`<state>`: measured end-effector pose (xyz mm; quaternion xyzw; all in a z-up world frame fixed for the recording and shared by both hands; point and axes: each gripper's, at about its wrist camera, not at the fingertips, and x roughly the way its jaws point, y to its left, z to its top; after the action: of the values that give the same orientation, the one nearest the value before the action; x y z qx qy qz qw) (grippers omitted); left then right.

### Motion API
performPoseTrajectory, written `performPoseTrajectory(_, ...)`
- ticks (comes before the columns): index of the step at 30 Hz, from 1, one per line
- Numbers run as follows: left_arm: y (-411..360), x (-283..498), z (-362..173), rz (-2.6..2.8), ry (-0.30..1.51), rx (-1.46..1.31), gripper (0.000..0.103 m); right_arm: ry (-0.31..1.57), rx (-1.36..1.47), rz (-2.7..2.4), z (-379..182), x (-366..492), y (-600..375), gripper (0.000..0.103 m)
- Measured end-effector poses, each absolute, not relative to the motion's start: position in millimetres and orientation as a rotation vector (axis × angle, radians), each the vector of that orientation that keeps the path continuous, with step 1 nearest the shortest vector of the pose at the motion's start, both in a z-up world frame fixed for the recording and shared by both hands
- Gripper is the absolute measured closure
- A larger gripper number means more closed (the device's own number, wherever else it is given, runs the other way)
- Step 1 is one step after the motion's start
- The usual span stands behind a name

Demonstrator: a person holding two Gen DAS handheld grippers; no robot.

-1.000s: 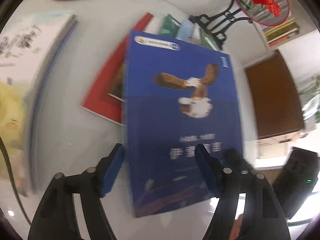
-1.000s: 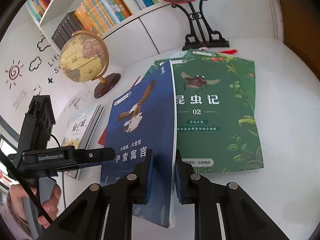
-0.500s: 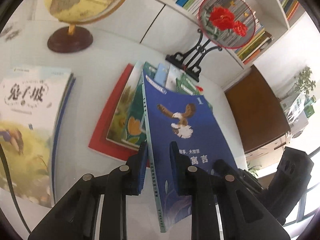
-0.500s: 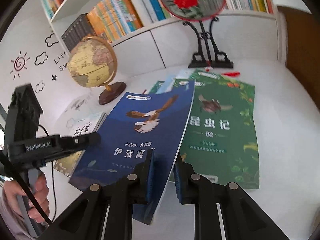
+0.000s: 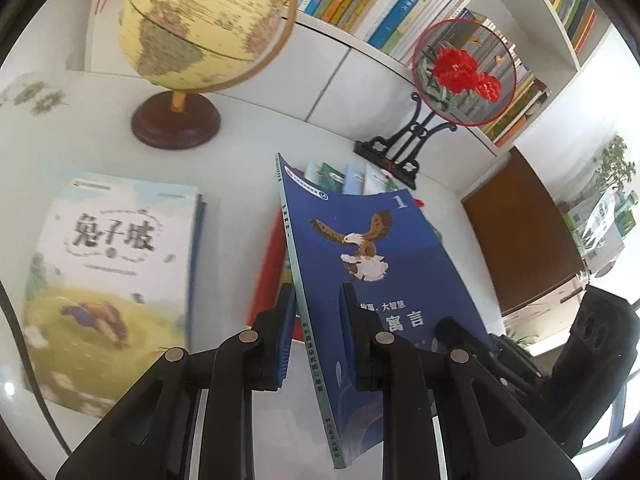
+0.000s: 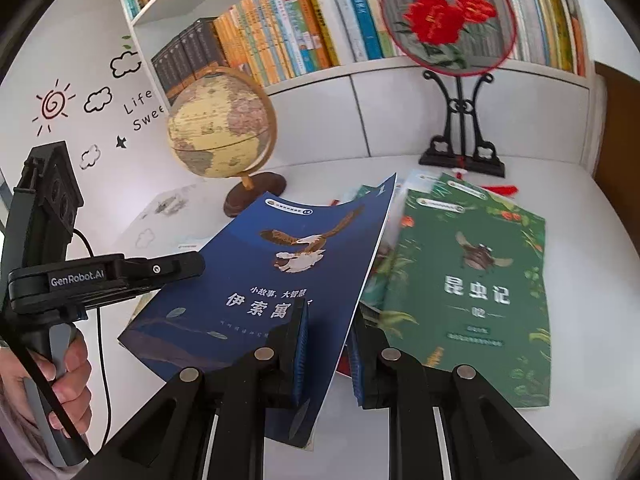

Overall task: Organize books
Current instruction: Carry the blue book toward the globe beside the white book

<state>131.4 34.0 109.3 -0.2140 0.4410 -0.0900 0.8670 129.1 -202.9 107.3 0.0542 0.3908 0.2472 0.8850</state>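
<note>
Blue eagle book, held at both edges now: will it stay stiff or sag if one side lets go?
Probably sags: the blue book is thin and soft-covered, its cover already bowing. Likely light. The left gripper on the spine would hold it steadier than the right gripper.

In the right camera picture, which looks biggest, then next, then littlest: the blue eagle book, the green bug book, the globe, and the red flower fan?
1. blue eagle book, though it's nearest the camera, held up in the tongs.
2. green bug book, nearly as big.
3 and 4. globe and red flower fan look too alike to rank.
</note>
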Motion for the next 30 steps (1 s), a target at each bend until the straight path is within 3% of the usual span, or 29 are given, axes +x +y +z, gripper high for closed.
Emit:
performPoseTrajectory(16, 123.2, 118.5, 132.7, -0.121, 0.865, -0.425, 0.086, 0.761, 0.108, 0.576, 129.4, 128.4, -111.1, 0.085)
performPoseTrajectory(30, 187.2, 107.9, 118.4, -0.042, 0.901, -0.414, 0.085, 0.793, 0.077, 0.650, 117.1, 127.8, -27.4, 0.085)
